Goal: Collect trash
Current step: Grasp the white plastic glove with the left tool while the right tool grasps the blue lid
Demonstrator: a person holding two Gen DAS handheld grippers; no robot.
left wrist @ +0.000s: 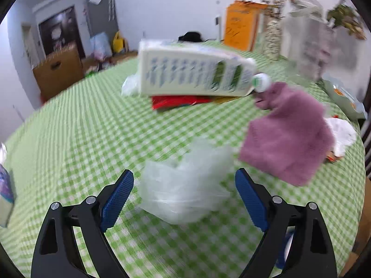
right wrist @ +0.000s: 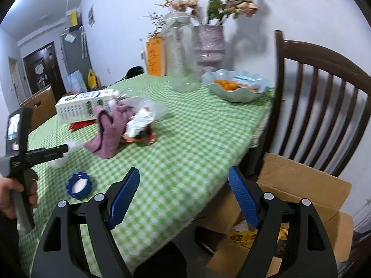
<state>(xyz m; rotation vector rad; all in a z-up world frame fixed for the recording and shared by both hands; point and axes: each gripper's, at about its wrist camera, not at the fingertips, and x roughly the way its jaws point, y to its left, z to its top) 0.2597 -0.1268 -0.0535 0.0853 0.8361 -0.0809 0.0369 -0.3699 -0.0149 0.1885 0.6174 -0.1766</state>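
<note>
The left gripper [left wrist: 184, 205] stands wide and empty, its blue pads flanking a crumpled clear plastic bag [left wrist: 185, 187] on the green checked tablecloth [left wrist: 81, 127], not yet pinching it. The right gripper [right wrist: 184, 195] is released too, poised over the table edge above an open cardboard box [right wrist: 301, 185] that already holds some wrappers. A white milk carton [right wrist: 85, 106], torn wrappers [right wrist: 139, 129] and a blue bottle cap [right wrist: 78, 185] still await collecting.

Each hand-held gripper [left wrist: 184, 201] [right wrist: 183, 195] has two black triangular arms with cut-out windows, silver round screws at the joints, and blue ribbed pads [left wrist: 117, 202]. The left one carries a small lit screen [right wrist: 13, 128].
</note>
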